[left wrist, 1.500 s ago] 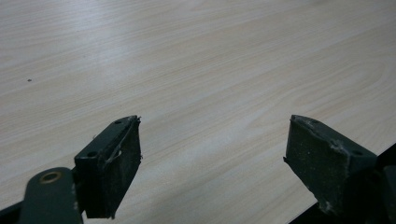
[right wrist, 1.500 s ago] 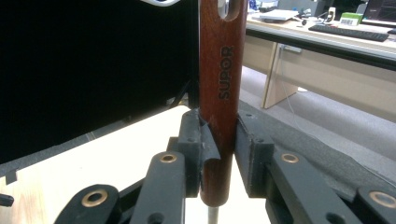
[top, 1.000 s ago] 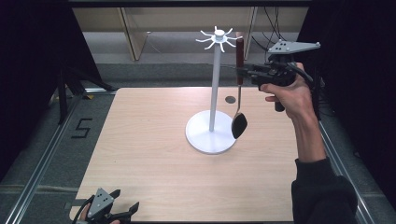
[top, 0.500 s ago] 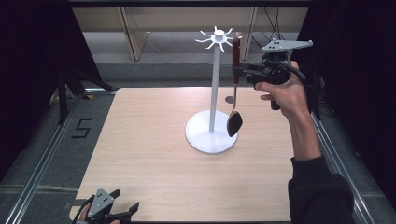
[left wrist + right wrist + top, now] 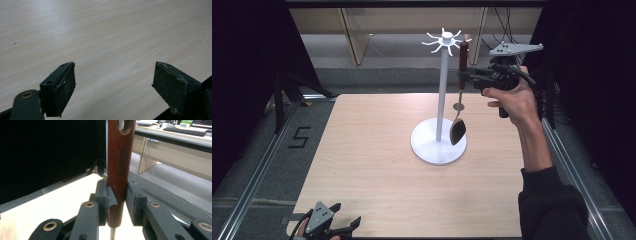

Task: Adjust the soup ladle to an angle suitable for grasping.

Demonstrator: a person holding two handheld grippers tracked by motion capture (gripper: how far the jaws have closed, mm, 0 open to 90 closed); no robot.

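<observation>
The pale wooden surface carries a white hook stand just left of the right gripper. That gripper is clamped on the reddish wooden handle of a spoon, which hangs upright below it. The left gripper rests with jaws apart, well away.

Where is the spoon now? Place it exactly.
In the high view the spoon hangs upright in the right tool, beside the white rack, its bowl above the rack's base.
</observation>
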